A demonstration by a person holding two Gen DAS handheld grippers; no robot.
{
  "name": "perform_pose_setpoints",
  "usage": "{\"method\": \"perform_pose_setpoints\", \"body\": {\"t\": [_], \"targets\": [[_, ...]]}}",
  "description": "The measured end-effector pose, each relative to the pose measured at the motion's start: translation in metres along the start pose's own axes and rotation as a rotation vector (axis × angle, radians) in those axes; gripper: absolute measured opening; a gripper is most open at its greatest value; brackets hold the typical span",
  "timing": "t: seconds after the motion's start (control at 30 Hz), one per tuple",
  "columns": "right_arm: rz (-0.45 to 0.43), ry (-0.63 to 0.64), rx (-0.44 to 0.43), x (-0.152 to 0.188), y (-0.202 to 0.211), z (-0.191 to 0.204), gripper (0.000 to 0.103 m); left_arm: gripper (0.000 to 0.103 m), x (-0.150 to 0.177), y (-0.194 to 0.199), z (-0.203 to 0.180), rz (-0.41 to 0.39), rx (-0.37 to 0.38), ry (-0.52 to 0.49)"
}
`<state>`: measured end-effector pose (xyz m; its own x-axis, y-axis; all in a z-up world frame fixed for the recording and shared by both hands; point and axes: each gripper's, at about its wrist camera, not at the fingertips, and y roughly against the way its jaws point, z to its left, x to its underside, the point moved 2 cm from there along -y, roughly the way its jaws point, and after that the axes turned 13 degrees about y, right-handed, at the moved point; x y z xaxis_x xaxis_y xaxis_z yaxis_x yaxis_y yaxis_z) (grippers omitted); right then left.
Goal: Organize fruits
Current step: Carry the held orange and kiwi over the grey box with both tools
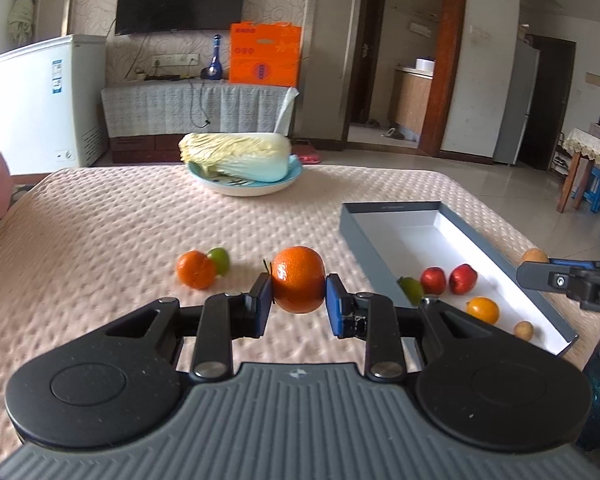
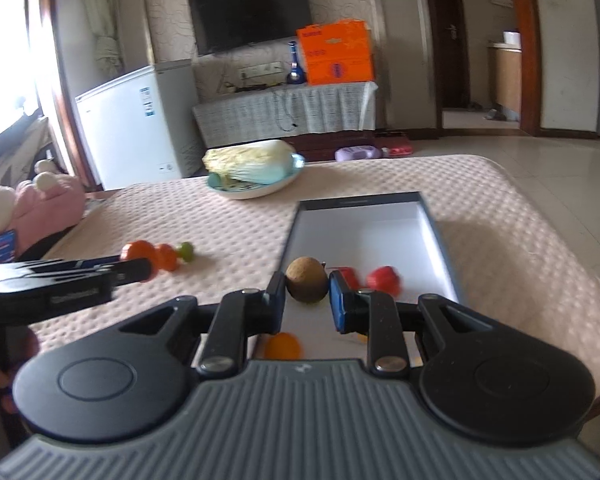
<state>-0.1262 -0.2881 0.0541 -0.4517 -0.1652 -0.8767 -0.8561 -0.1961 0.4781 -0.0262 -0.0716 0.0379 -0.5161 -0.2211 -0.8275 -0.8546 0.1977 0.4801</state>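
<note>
Bed with pink quilted cover carries everything.

Left part of the cover: small orange touching a green lime, both lying loose.

Centre: left gripper, jaws pinching a large orange between the blue pads; the fruit is lifted clear of the cover, just left of the box.

Far edge: napa cabbage lying on a pale blue plate.

Right part: open grey box, white inside. Near end holds a green lime, two red fruits, a small yellow-orange citrus and a small tan fruit.

Right gripper, jaws pinching a round brown fruit, held over the box's near end.
</note>
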Motion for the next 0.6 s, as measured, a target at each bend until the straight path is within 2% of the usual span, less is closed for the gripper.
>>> {"method": "perform_pose_setpoints", "body": {"t": [0.3, 0.6], "targets": [[0.06, -0.107, 0.031, 0.011, -0.01, -0.036, 0.027, 0.033, -0.002, -0.012, -0.02, 0.001, 0.045, -0.007], [0.094, -0.098, 0.022, 0.018, -0.007, -0.03, 0.027, 0.033, -0.007, -0.024, -0.042, -0.002, 0.099, -0.016]]}}
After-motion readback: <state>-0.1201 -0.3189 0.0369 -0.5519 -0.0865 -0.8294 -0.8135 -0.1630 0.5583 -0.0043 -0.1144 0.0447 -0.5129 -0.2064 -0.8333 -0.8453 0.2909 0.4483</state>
